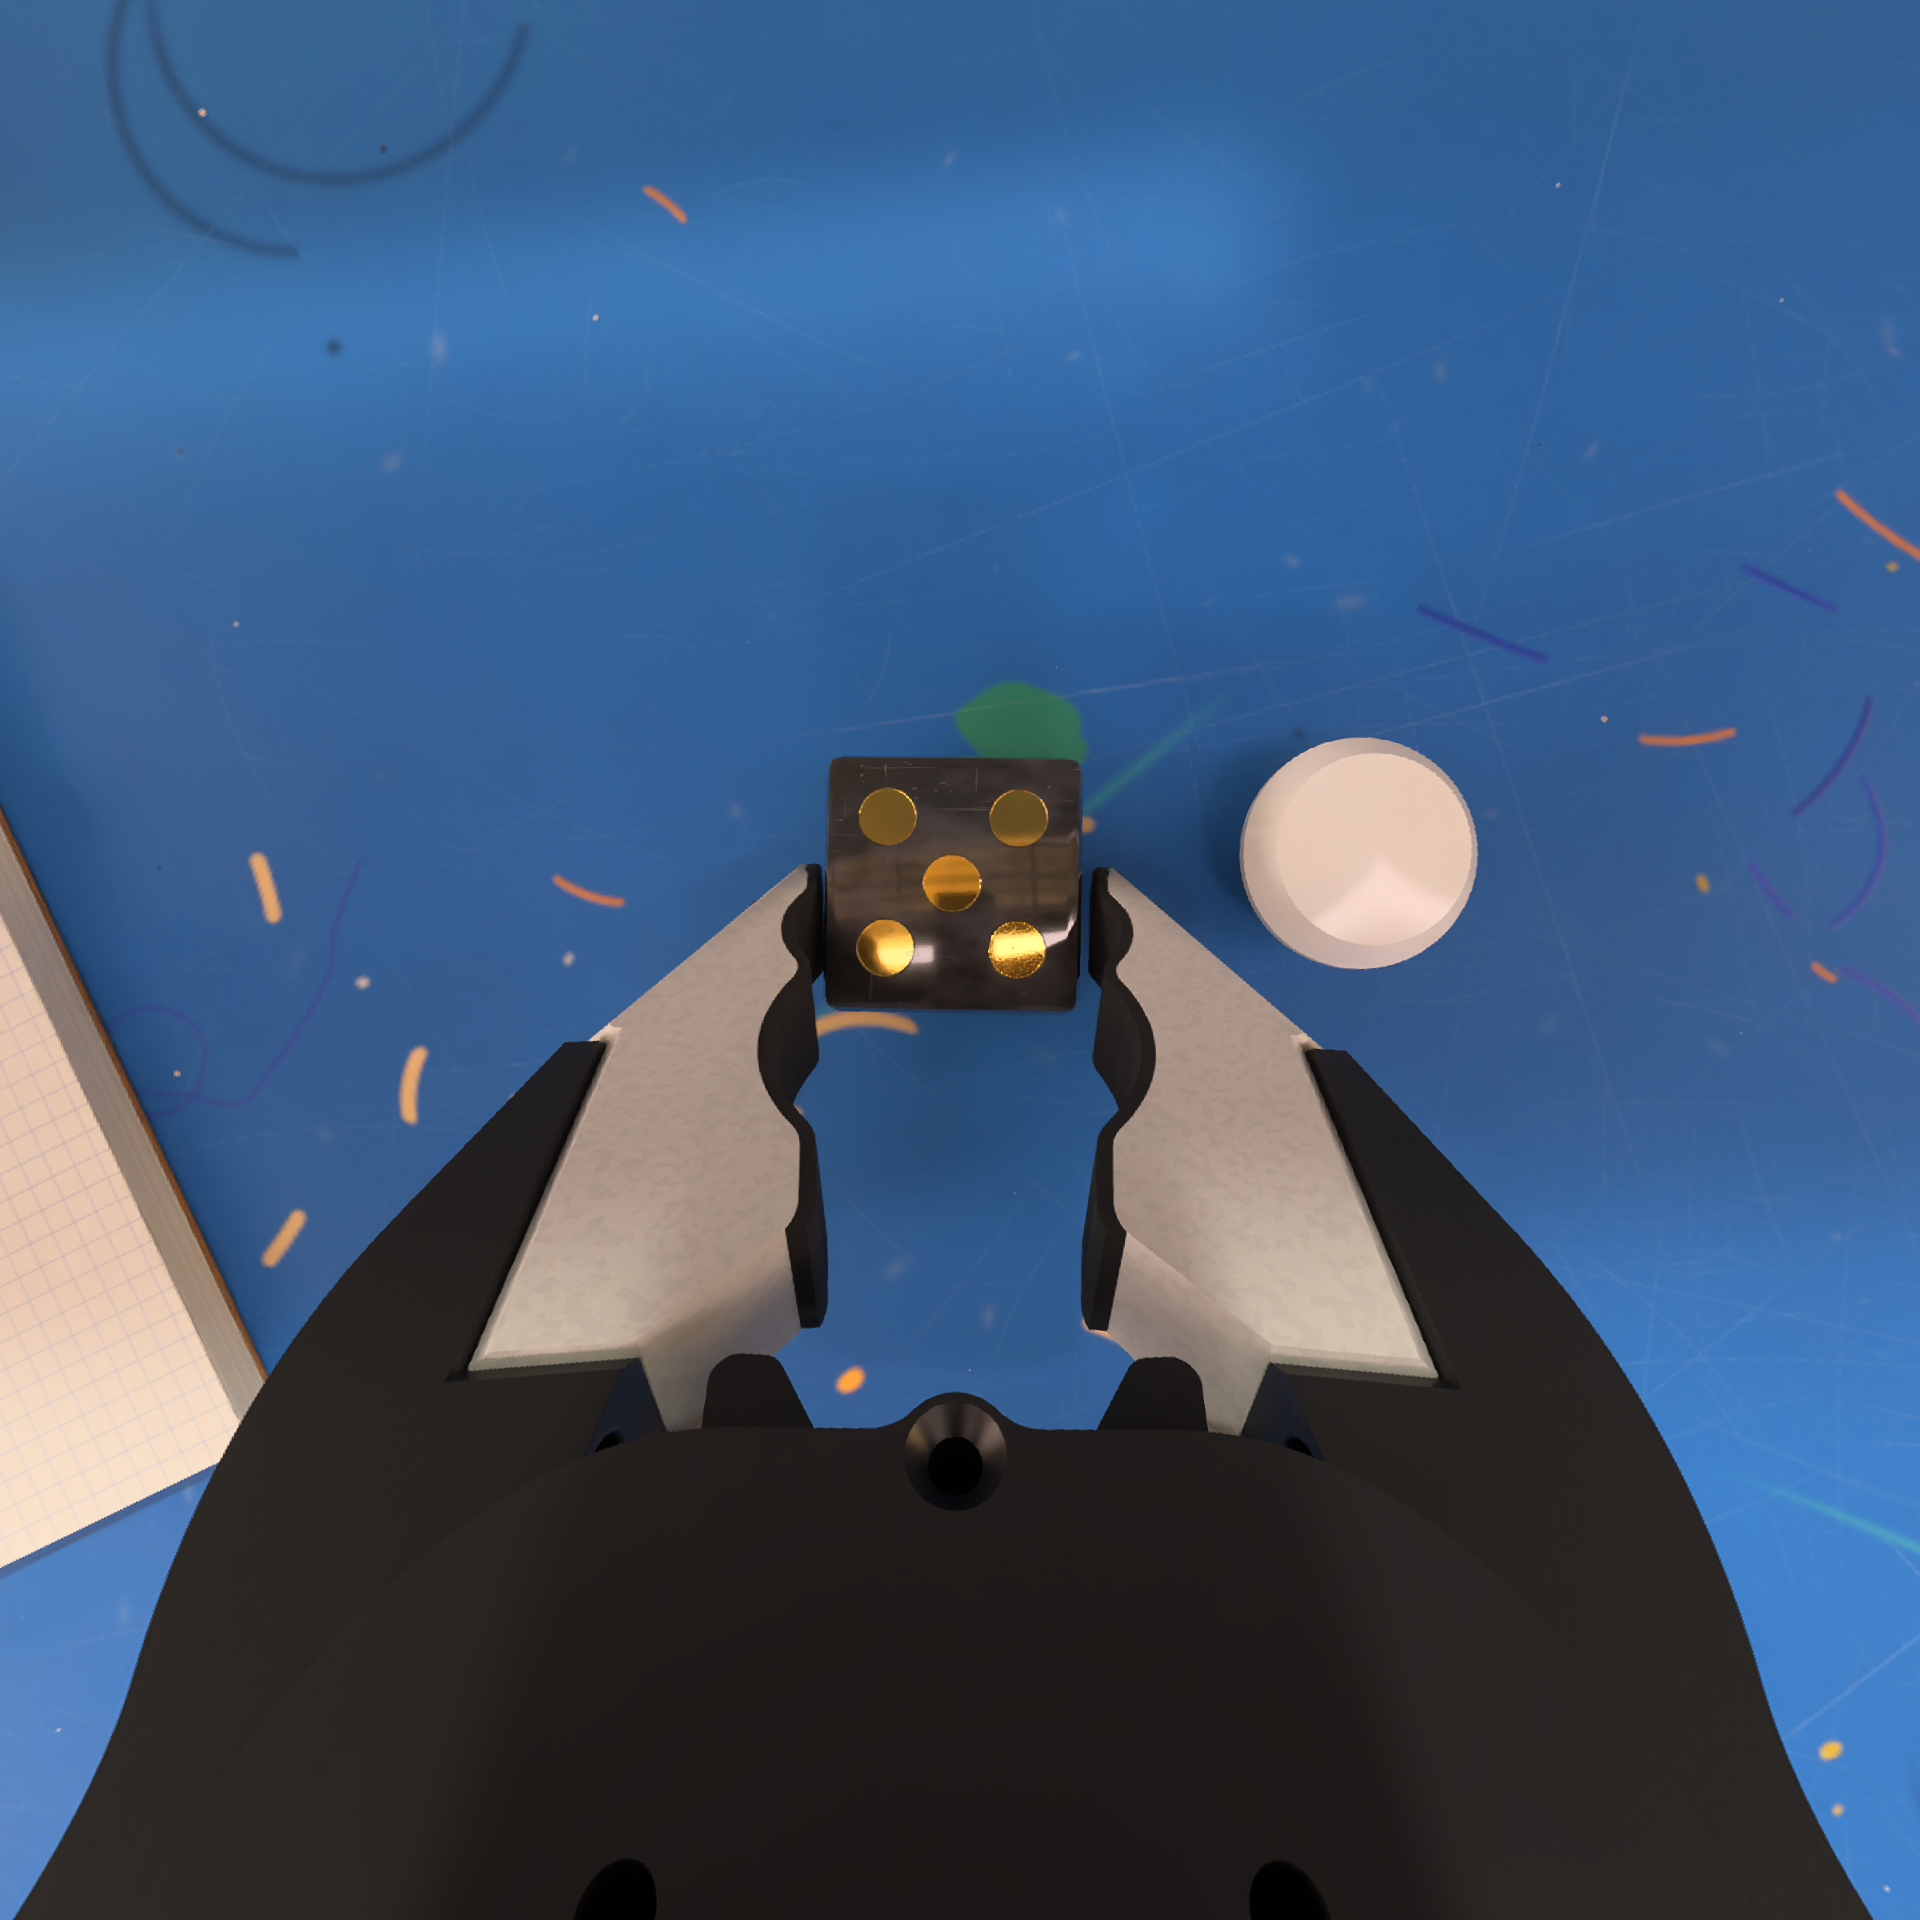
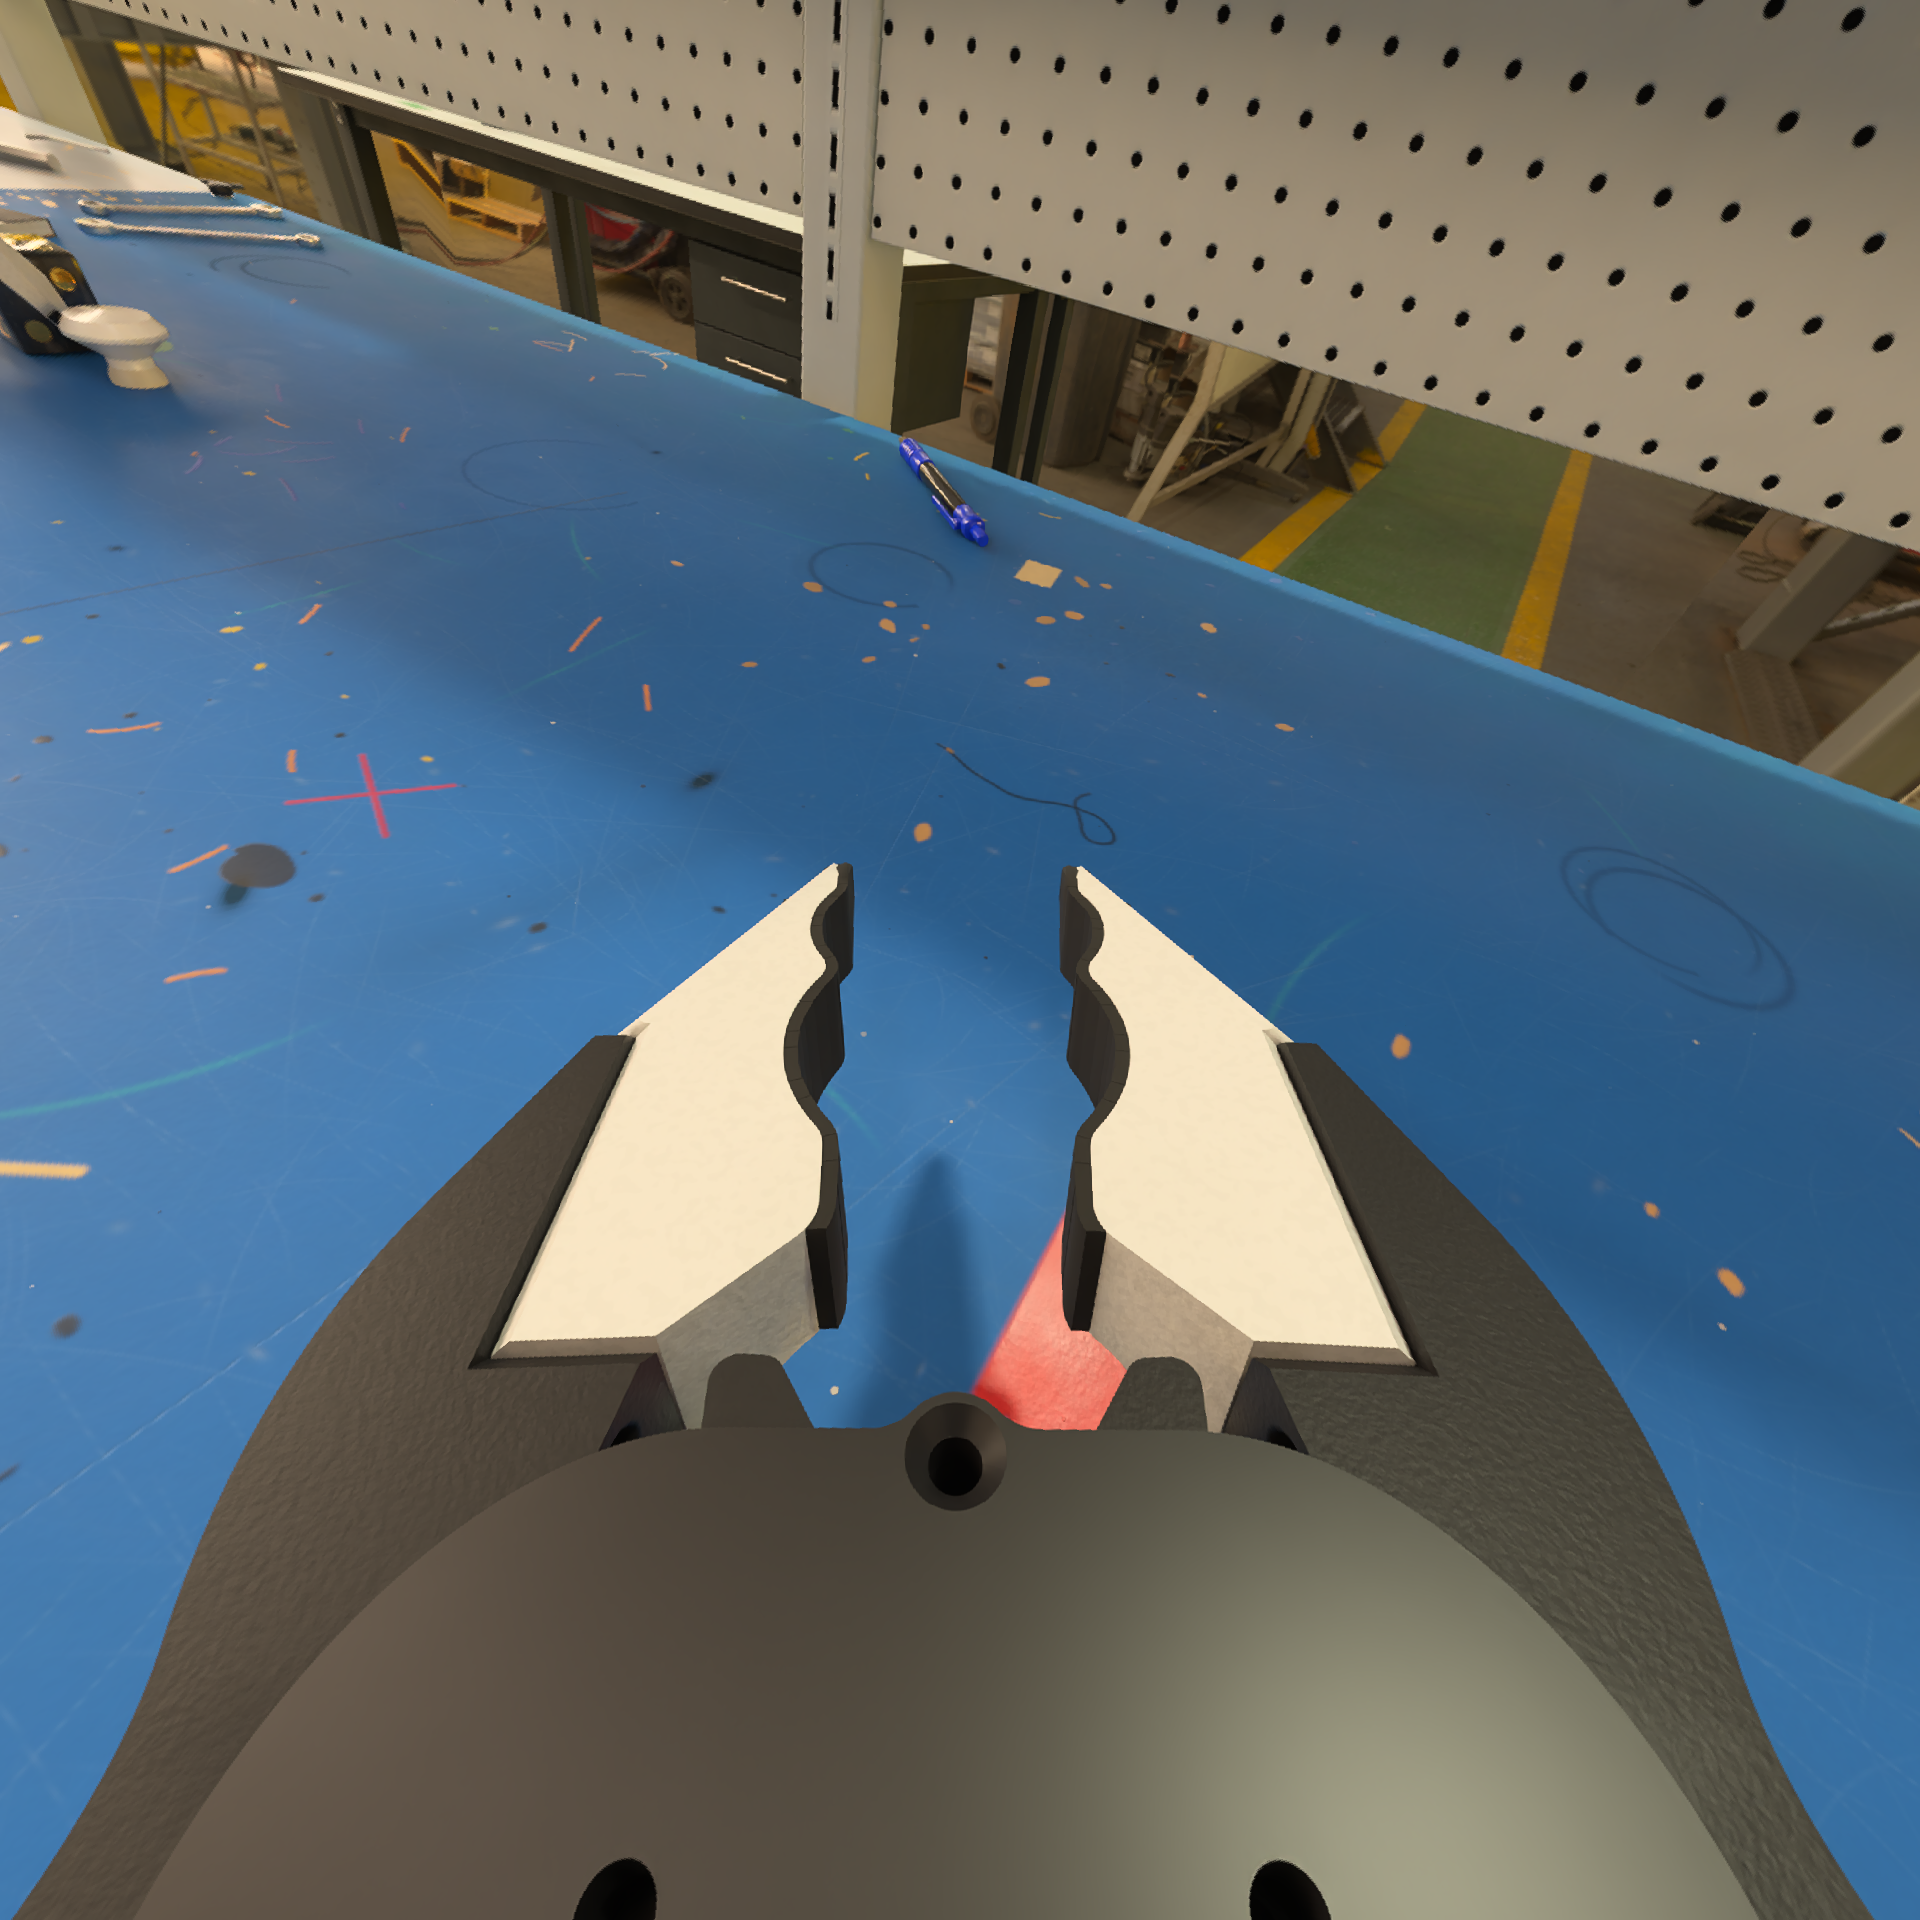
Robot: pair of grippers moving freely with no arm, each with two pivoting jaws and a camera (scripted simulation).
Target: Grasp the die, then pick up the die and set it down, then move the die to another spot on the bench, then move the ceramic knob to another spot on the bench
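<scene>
A black die (image 1: 953, 883) with gold pips sits between the fingers of my left gripper (image 1: 954, 906), five pips facing up. Both pads press its left and right sides, so the gripper is shut on it. I cannot tell whether the die rests on the blue bench (image 1: 935, 416) or is just above it. The white ceramic knob (image 1: 1359, 852) stands on the bench just right of the die, apart from it. In the right wrist view the knob (image 2: 117, 343) and the die (image 2: 47, 296) show far off at the upper left. My right gripper (image 2: 956, 883) is open and empty over the bench.
A grid-paper notebook (image 1: 83, 1195) lies at the left. A blue pen (image 2: 943, 490) lies near the bench's far edge. Wrenches (image 2: 187, 223) lie at the far left. A pegboard (image 2: 1351, 208) hangs behind the bench. A red patch (image 2: 1039, 1361) marks the bench under my right gripper.
</scene>
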